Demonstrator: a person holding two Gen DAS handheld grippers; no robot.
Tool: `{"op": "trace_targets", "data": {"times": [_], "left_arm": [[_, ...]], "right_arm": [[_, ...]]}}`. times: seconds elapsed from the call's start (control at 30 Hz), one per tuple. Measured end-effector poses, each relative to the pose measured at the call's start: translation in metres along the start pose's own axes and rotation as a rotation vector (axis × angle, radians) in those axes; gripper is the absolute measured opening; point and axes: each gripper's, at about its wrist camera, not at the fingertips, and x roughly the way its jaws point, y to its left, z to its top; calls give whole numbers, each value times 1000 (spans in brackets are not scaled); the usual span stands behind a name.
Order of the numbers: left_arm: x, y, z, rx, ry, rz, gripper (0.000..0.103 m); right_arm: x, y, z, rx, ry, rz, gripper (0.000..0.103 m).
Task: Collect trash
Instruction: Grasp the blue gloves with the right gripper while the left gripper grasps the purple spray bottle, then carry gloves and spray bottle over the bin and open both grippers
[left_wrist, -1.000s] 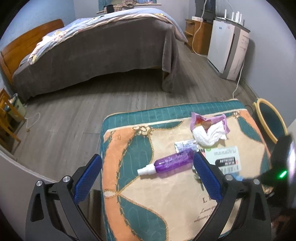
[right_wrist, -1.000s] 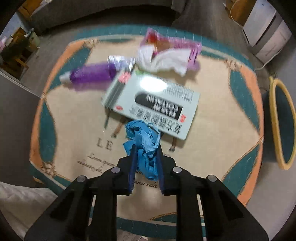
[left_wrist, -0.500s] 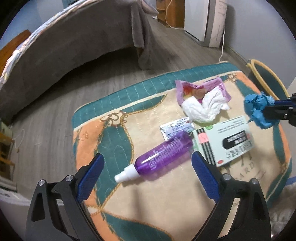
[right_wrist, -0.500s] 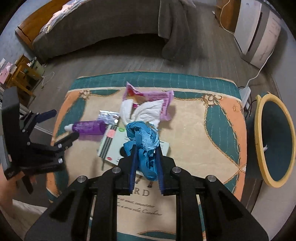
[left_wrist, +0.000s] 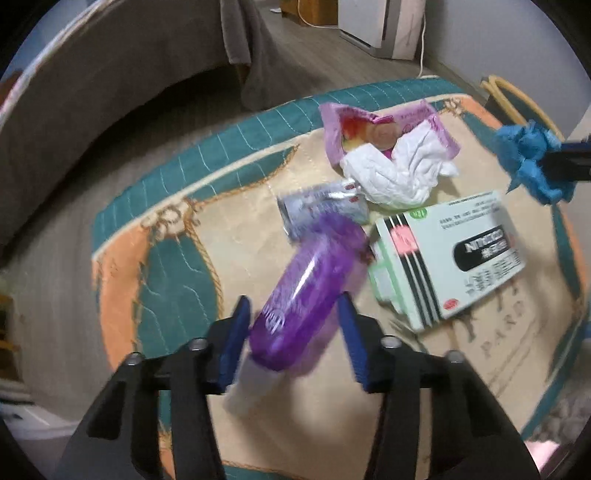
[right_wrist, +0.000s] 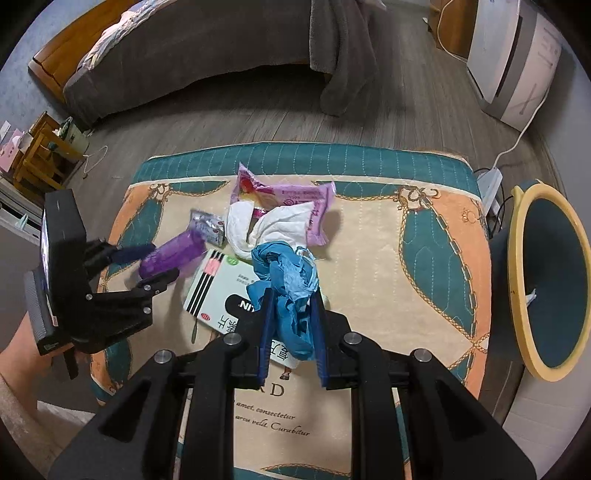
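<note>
We see the purple spray bottle lying on the quilted mat, its body now between the blue pads of the left gripper; a second ago those jaws stood wide with the bottle well ahead of them, and they have just been closing around it. The picture is blurred, so we cannot tell whether the pads already press on the bottle or stand a little off its sides. Its far end lies against a small silver foil packet, and just to the right is a white and green medicine box, flat on the mat. Beyond the packet sit a crumpled white tissue and a torn pink wrapper, the tissue partly inside the wrapper. The right gripper is clenched on a crumpled blue glove, held above the box; compared with the earlier frame it has come up and away from the mat, with more of the room in its view. In the right wrist view the left gripper shows at the left edge of the mat with the bottle between its jaws. A yellow-rimmed bin stands on the wooden floor just beside the mat's right side, and a bed with a grey cover lies well behind.
</note>
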Motion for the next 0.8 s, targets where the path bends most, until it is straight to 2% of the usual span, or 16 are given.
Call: {"op": "trace_targets", "data": {"times": [0.07, 0.13, 0.2, 0.23, 0.4, 0.43, 0.47, 0.53, 0.63, 0.8], "left_arm": [[-2, 1, -1, -9, -5, -22, 40], [-1, -1, -2, 8, -7, 4, 41], [0, -4, -2, 23, -15, 46, 52], [1, -5, -3, 25, -22, 58, 61], [12, -5, 4, 14, -49, 88, 63], [14, -6, 7, 17, -47, 91, 59], [13, -7, 6, 18, -60, 76, 47], [13, -8, 10, 29, -62, 82, 34], [2, -7, 12, 13, -98, 54, 33], [-20, -5, 17, -18, -159, 60, 33]], "right_arm": [[0, 0, 0, -4, 1, 4, 18], [0, 0, 0, -4, 1, 4, 18], [-1, 0, 0, 0, -1, 5, 18], [-1, 0, 0, 0, -4, 3, 18], [-3, 0, 0, 2, -14, -5, 18], [-4, 0, 1, 3, -17, -4, 18], [-5, 0, 1, 1, -19, -2, 18], [-7, 1, 0, -8, -24, -2, 18], [-10, -1, 2, -10, -35, -4, 18], [-18, -8, 8, -5, -61, -18, 18]]}}
